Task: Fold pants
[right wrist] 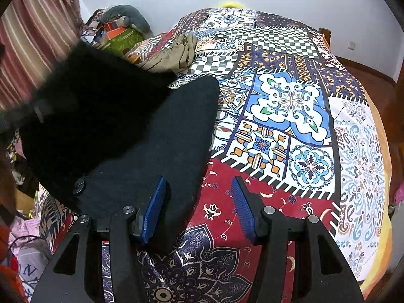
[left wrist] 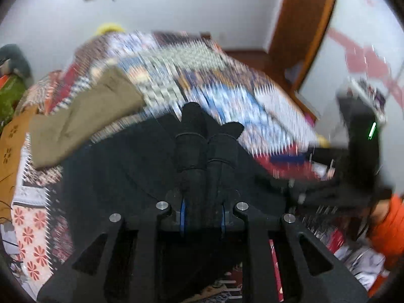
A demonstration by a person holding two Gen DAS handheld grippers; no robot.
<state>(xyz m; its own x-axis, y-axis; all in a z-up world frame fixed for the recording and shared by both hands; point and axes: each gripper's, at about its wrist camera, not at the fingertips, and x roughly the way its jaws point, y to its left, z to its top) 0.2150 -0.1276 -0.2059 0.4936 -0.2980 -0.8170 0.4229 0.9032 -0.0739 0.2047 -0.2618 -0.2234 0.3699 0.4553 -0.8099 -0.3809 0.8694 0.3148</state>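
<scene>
While our left gripper pinches the black pants over the patchwork bed, our right gripper hangs spread and empty.

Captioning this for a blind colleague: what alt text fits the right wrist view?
Open right gripper hovers over a patchwork bedspread, empty, beside dark pants lying on the bed. A khaki garment lies crumpled farther back.
</scene>
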